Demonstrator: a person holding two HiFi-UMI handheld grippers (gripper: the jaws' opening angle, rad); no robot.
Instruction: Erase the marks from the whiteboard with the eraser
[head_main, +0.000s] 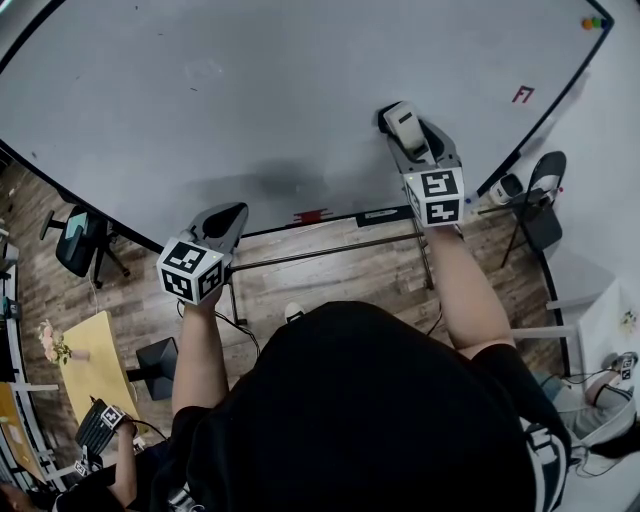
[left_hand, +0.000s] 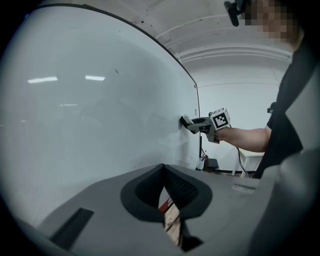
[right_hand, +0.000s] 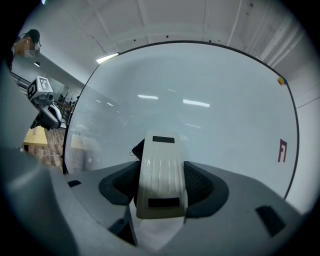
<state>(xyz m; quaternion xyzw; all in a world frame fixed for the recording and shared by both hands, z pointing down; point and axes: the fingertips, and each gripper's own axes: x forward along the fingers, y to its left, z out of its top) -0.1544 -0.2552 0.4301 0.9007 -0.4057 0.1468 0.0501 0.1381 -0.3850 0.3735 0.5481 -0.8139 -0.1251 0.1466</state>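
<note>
Where the whiteboard (head_main: 300, 90) fills the head view, we list what it carries, left to right.

1. Left hand-held gripper (head_main: 230, 215): low at the board's left and near the surface. We cannot tell whether it touches. Its jaws stand together with nothing between them, leaving only a thin slit.
2. Faint trace (head_main: 205, 68), high on the board, and a grey smear (head_main: 280, 185), lower down between the two grippers.
3. Eraser (head_main: 402, 118): a pale shell with a ribbed back, its pad face set against the board. The right hand-held gripper (head_main: 418, 140) is closed across its two long sides, about mid-length.
4. Red mark (head_main: 522, 94): well to the right of the eraser and not yet wiped.
5. Coloured magnets (head_main: 595, 22): at the board's top right corner.

Handling note: we judge the eraser light, with a stiff shell and a soft pad. The smooth plastic sides may slip or pivot under pressure, so the hold belongs on the flanks near the middle, keeping the pad flat to the board.
</note>
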